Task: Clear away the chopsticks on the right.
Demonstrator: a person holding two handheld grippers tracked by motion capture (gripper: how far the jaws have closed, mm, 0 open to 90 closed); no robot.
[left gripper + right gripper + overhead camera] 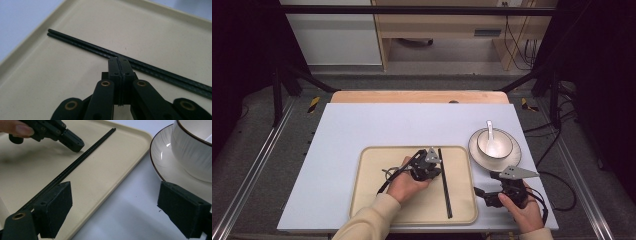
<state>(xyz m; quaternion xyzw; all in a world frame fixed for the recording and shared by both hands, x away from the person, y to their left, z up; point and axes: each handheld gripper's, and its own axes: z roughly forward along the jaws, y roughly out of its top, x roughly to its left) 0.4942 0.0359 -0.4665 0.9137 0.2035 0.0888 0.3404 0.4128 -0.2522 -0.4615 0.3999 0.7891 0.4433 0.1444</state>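
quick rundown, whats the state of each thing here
left gripper: shut, empty, tips beside the chopsticks
right gripper: open, empty
chopsticks: lying side by side on the tray
tray: flat on the table
bowl: upright on its plate, spoon inside

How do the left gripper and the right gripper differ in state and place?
The left gripper has its jaws shut with nothing between them; the right gripper has its jaws wide open. The left gripper is over the tray, its tips next to the chopsticks; the right gripper is over the table between the tray and the plate. Both are black, hand-held and hold nothing.
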